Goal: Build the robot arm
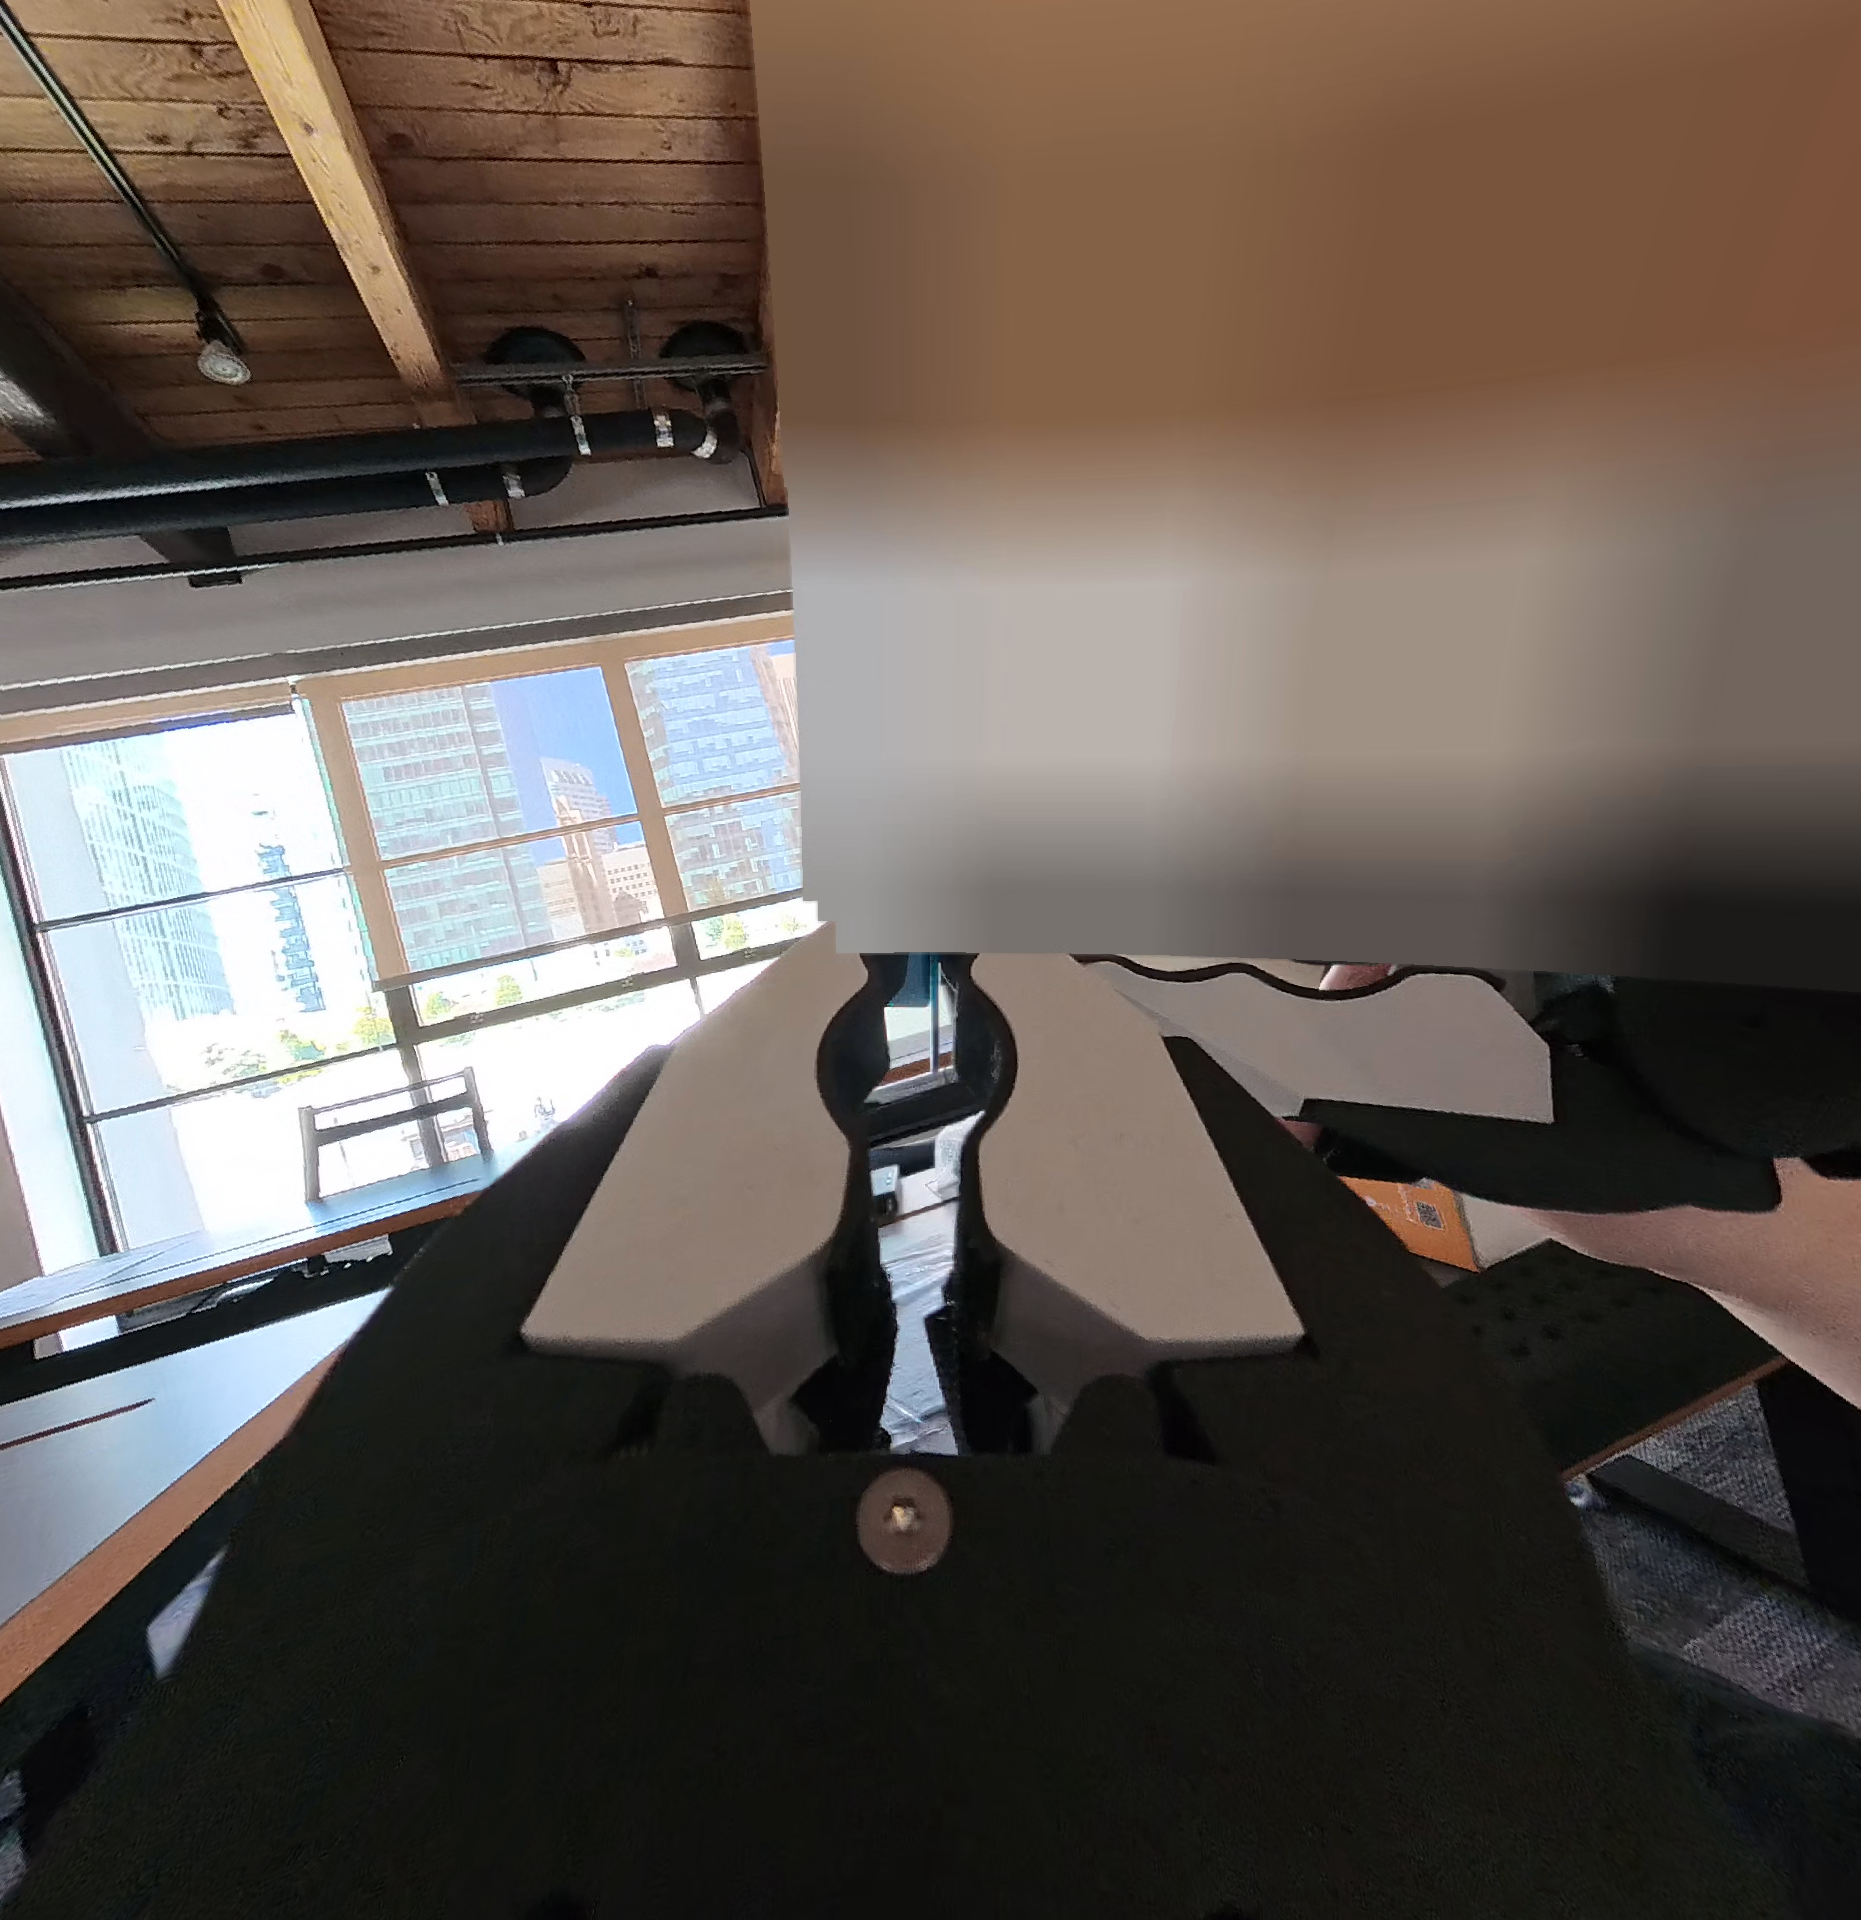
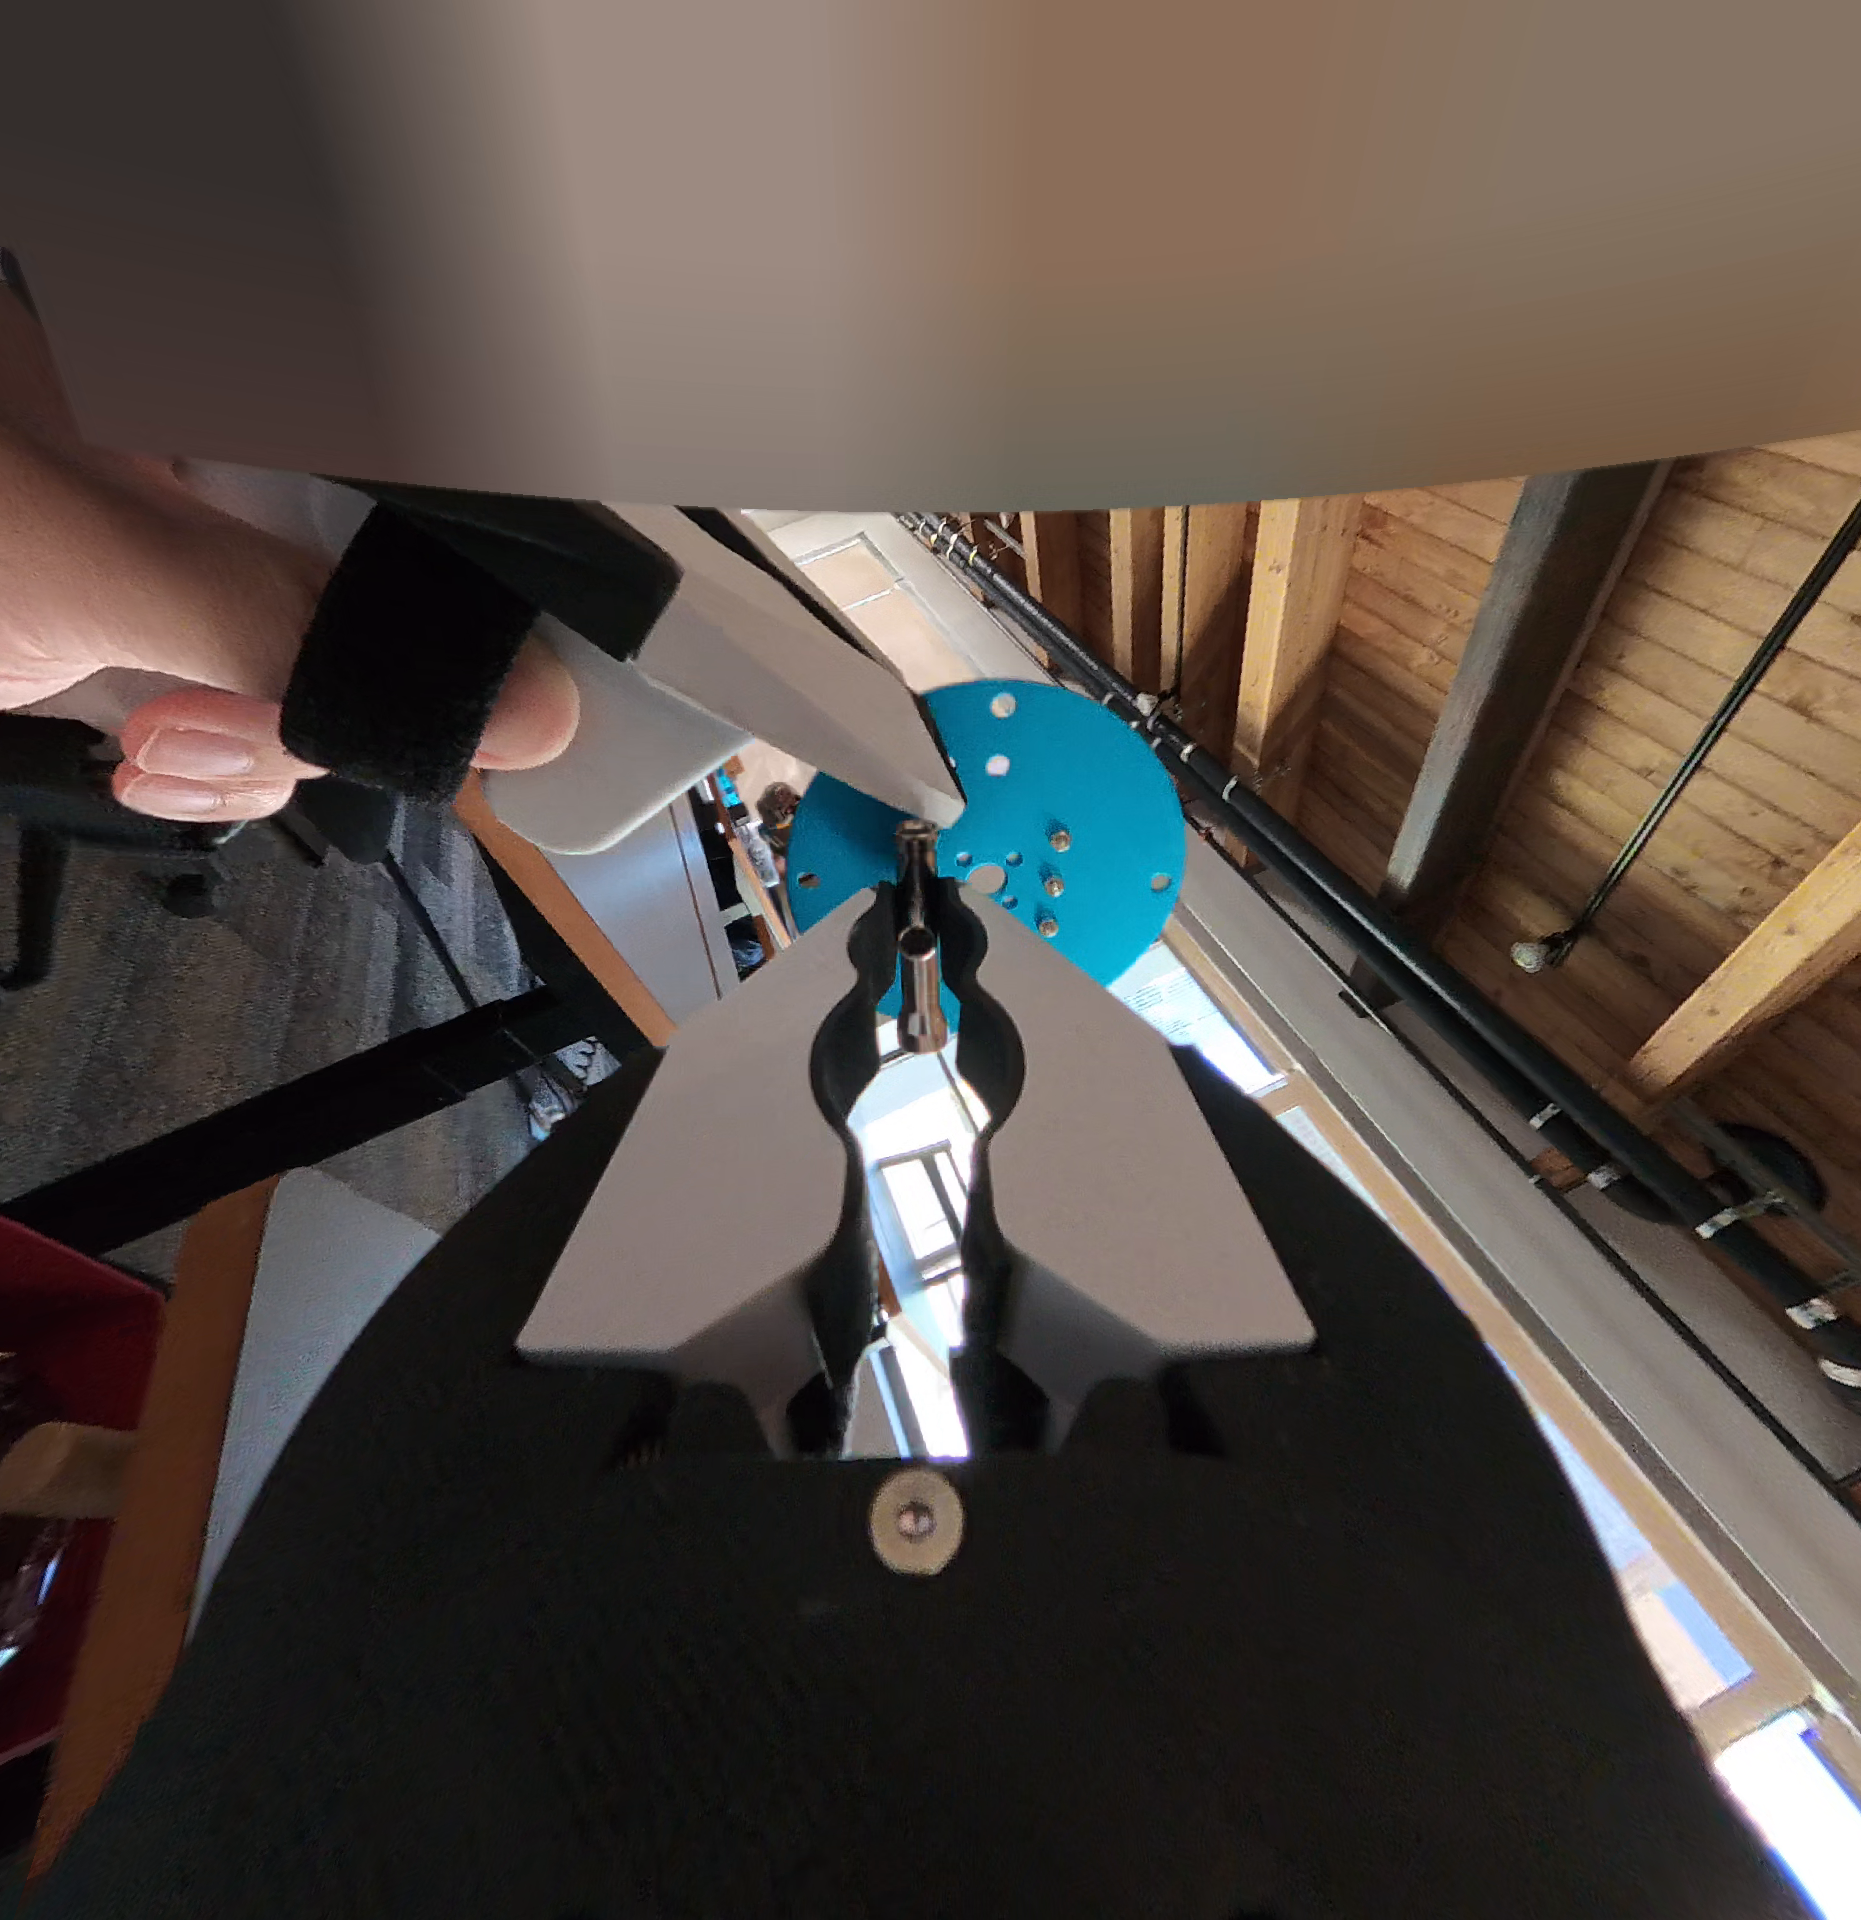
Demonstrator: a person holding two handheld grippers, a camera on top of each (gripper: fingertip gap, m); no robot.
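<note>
My right gripper [image 2: 915, 904] is shut on a short silver metal socket tool [image 2: 918, 987] that points forward from its tips. The tool's far end meets a small fastener [image 2: 911, 831] on a round blue metal disc [image 2: 1071, 810] with several holes. My left gripper [image 2: 931, 795] comes in from the upper left and clamps the disc's edge. In the left wrist view, the left gripper [image 1: 905, 961] has its jaws nearly together, a sliver of the blue disc [image 1: 910, 982] shows between them, and a blur patch hides the tips. The right gripper's white finger [image 1: 1373, 1049] lies just to the right.
Both grippers are raised toward a wooden beam ceiling [image 1: 334, 156] with black pipes [image 1: 386, 457]. Wood-edged tables [image 1: 126, 1455] and large windows [image 1: 469, 883] lie below and behind. An orange box [image 1: 1414, 1216], a red bin [image 2: 43, 1340], and a hand with a black strap [image 2: 406, 675] are visible. The tips of both grippers are at nearly the same place.
</note>
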